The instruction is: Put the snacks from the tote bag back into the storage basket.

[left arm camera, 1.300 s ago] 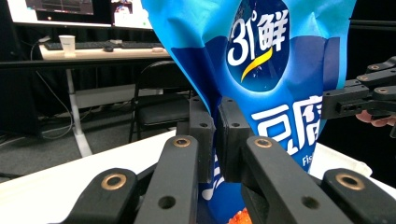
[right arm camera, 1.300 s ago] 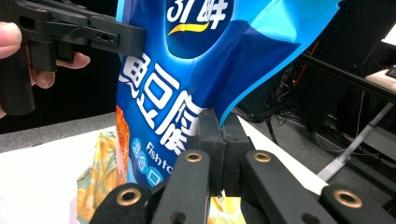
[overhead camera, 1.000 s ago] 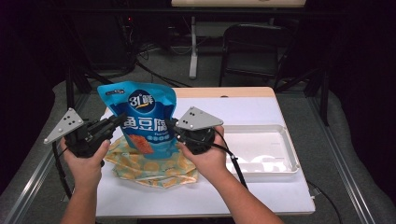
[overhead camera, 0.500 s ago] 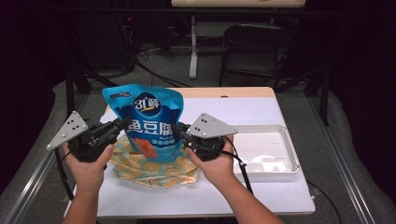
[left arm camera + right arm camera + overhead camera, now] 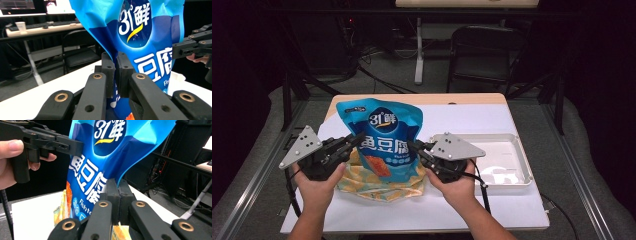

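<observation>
Blue bag (image 5: 384, 137) held upright over yellow packets (image 5: 377, 182) on table, w/ left gripper (image 5: 349, 145) & right gripper (image 5: 419, 150) jaws clamped shut on opposite side edges, likely to carry it toward white tray (image 5: 512, 175).

You work at a white table (image 5: 492, 210) with a pale wooden strip along its far edge; take it as your landmark. Behind it stands a black chair (image 5: 482, 55), empty, on a grey floor (image 5: 582, 165) that runs round both sides of the table. Left of the chair a white desk leg (image 5: 419, 50) comes down to the floor, with black cables (image 5: 367, 70) trailing beside it. Dark metal rails (image 5: 252, 185) flank the table left and right. The room beyond is dim, while the tabletop is brightly lit. From the left gripper view, a long desk (image 5: 37, 30) behind the table carries a white paper cup (image 5: 21, 26) and keyboards.
</observation>
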